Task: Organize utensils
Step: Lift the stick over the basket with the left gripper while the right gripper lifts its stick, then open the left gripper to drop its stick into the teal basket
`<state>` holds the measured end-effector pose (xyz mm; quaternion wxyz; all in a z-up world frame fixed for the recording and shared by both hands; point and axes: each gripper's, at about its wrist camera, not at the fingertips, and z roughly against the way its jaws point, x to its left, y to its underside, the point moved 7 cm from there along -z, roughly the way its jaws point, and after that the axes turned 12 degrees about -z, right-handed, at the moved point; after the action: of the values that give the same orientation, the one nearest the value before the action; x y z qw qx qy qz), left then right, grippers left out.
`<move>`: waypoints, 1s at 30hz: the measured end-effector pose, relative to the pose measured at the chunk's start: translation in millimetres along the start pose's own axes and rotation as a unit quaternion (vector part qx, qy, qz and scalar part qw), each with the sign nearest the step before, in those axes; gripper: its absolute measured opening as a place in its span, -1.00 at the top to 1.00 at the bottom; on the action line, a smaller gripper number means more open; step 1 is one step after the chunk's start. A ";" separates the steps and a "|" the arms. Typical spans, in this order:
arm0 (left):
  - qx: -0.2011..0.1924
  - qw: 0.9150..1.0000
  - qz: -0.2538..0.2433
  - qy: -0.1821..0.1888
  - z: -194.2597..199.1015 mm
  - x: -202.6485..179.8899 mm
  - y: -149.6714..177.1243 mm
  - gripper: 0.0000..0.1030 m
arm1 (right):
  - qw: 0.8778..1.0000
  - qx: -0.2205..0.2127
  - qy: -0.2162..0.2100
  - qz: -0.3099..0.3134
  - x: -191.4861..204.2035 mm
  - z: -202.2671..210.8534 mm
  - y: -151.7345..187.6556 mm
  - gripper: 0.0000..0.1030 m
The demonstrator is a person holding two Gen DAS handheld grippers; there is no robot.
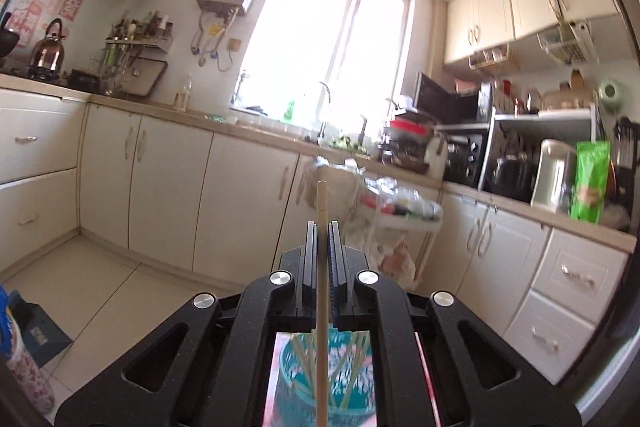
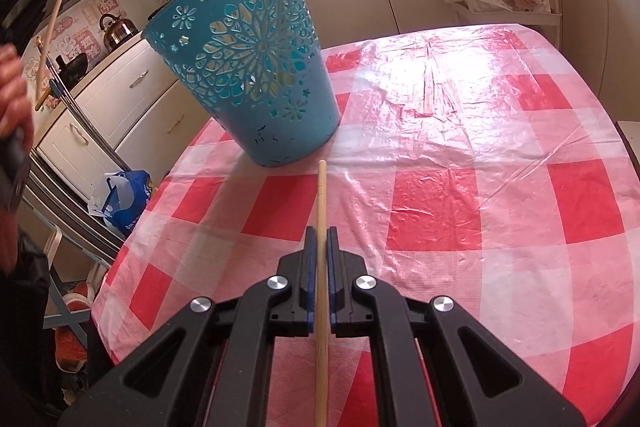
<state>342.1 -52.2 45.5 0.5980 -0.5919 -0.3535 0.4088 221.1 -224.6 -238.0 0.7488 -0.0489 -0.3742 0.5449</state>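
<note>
chopsticks are what i'm sorting, and each of my grippers has one: my left gripper [image 1: 322, 227] is clamped narrow on a thin pale wooden chopstick [image 1: 321, 247] that runs straight up between the pads and pokes out past the fingertips, and my right gripper [image 2: 321, 233] is pinched the same way on a second pale wooden chopstick [image 2: 321, 267], its tip reaching toward the foot of the teal plastic basket with cut-out flower patterns [image 2: 256, 67]

the left one looks closest to being dropped: through the gap under that gripper i can see the basket's open mouth [image 1: 304, 379] directly below, with several other chopsticks already leaning inside, so i judge the stick hangs over the opening. to do it well i'd keep it near vertical, lower it until the bottom end is inside the rim, and only then let the pads part, so it doesn't bounce off the edge or spear through a cut-out

from the right view the basket stands upright on the red and white checked plastic tablecloth [image 2: 520, 211], ahead and a little left of my right gripper and apart from it, with the left chopstick [image 2: 66, 7] raised high at the far left, off to the basket's side in that view. the right stick lies low and points at the base, so it'll need lifting above the rim and tilting upright before its turn
</note>
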 end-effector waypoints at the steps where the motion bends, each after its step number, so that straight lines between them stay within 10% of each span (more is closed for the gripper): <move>1: -0.009 1.000 0.013 -0.001 -6.4 2.1 -5.5 0.91 | 1.000 0.000 0.000 0.000 -0.2 0.4 0.0 0.89; 7: -0.040 0.998 0.042 -0.034 -44.9 5.3 -20.4 0.91 | 1.000 0.000 -0.001 -0.003 -1.4 1.2 -0.8 0.89; 14: 0.017 0.998 -0.001 -0.066 -89.4 -10.1 25.5 0.91 | 1.000 0.003 -0.002 -0.006 -2.8 0.3 -1.3 0.89; 30: 0.000 0.997 0.029 -0.066 -79.7 13.0 33.8 0.91 | 1.000 0.008 0.001 -0.007 -1.9 -2.1 -1.1 0.89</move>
<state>417.3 -75.0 7.0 0.5615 -0.5736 -0.3746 0.4641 223.0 -226.0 -240.0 0.7535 -0.0405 -0.3695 0.5422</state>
